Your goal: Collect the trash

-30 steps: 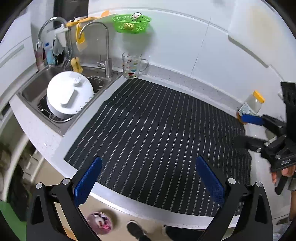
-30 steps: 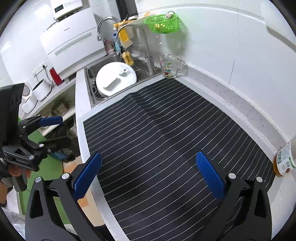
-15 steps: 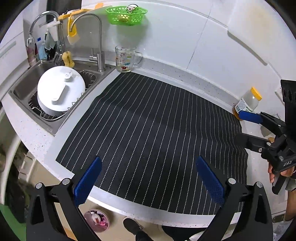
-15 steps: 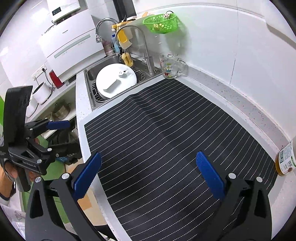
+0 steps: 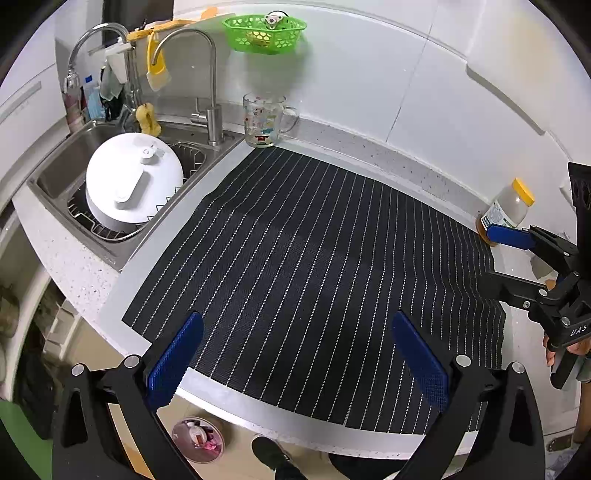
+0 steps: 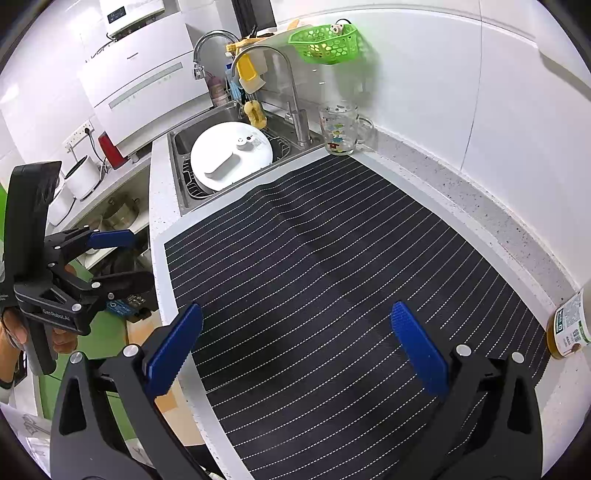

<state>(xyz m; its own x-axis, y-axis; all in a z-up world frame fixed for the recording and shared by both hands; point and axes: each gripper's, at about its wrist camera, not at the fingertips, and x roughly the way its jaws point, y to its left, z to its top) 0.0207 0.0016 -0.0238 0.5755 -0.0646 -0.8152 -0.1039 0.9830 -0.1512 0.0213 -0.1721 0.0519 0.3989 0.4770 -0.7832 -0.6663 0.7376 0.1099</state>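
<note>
Since no loose trash lies on the striped mat point(image 5: 314, 258), the likely piece is the yellow-capped bottle point(image 5: 508, 208) at the tabletop point(image 5: 388, 162) back edge. The right hand-held gripper point(image 5: 496, 254), jaws apart and empty, should approach it level. The left hand-held gripper point(image 5: 295, 354) hovers low, also apart.

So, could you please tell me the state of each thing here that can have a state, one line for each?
left gripper: open, fingers wide apart, holding nothing
right gripper: open, holding nothing
glass mug: upright, looks empty
bottle: upright, yellow cap on
striped mat: spread on the counter, slightly rippled
green basket: hanging on the wall
white lid: resting on the rack in the sink
</note>
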